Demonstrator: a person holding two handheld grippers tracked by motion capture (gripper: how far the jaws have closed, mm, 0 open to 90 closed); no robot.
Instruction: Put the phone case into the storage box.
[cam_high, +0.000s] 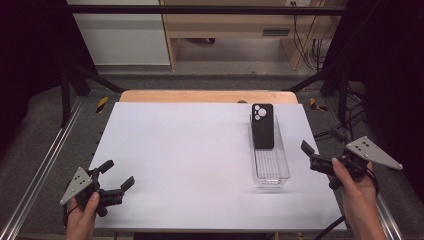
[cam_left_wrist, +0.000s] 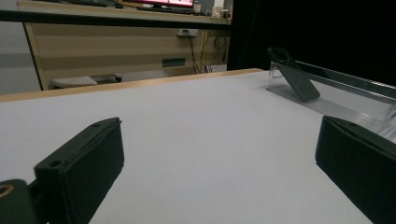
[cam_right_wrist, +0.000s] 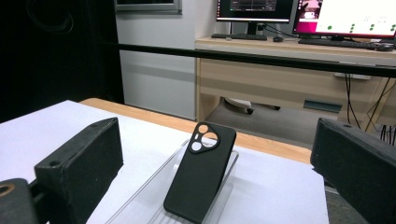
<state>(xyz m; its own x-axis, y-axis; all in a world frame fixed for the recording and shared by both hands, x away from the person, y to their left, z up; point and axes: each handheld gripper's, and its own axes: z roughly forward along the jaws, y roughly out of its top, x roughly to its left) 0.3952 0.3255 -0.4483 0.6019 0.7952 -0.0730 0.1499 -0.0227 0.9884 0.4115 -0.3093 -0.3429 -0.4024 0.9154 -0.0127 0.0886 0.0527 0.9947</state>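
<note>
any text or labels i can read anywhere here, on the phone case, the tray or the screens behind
None can be read.
Black phone case: no print or logo visible, only camera cutouts.
Clear tray: no visible label.
Monitors behind the table: windows and green dots, any text too small and blurred.
Yellow and black hazard tape: stripes only, no words.

Matt black phone case (cam_right_wrist: 200, 177) lay in a clear glossy plastic tray (cam_high: 272, 175); the table (cam_high: 185, 160) was smooth, matt white, wood-edged.

My two jaws stand wide apart over the bare white table (cam_left_wrist: 201, 140). Ahead and toward my right jaw, a black phone case (cam_left_wrist: 294, 77) leans tilted inside a clear plastic tray (cam_left_wrist: 345, 100).
</note>
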